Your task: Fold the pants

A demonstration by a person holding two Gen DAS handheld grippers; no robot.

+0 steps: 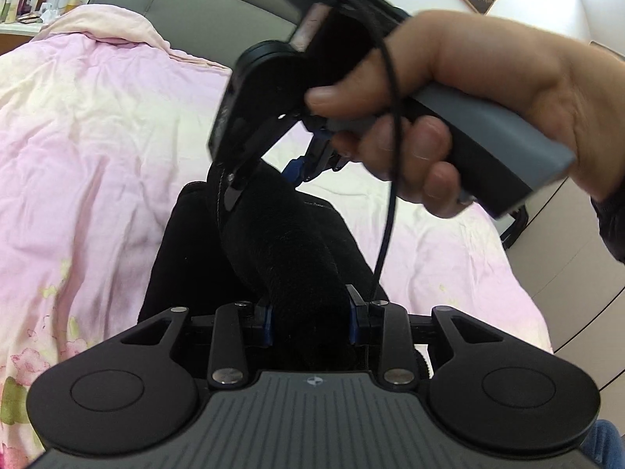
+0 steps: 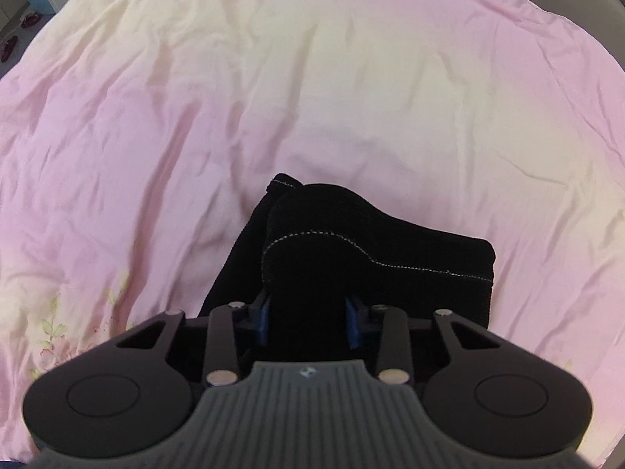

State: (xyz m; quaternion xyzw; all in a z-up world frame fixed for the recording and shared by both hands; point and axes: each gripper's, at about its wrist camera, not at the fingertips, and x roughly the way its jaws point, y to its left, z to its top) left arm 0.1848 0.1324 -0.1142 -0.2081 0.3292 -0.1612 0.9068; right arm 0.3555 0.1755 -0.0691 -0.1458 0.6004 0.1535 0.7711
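Black pants (image 1: 281,234) lie bunched on a pink quilt. My left gripper (image 1: 310,318) is shut on a thick fold of the pants, held between its blue pads. In the left wrist view the right gripper (image 1: 269,179), held by a hand (image 1: 488,101), grips the far end of the same fold. In the right wrist view my right gripper (image 2: 308,322) is shut on the black pants (image 2: 351,246), whose hem with pale stitching drapes to the right over the quilt.
The pink floral quilt (image 2: 312,78) covers the bed all around. A grey headboard (image 1: 187,4) and a shelf with bottles (image 1: 23,0) stand at the back left. A white cabinet (image 1: 586,293) stands at the right. Floor and slippers (image 2: 27,19) lie past the bed's edge.
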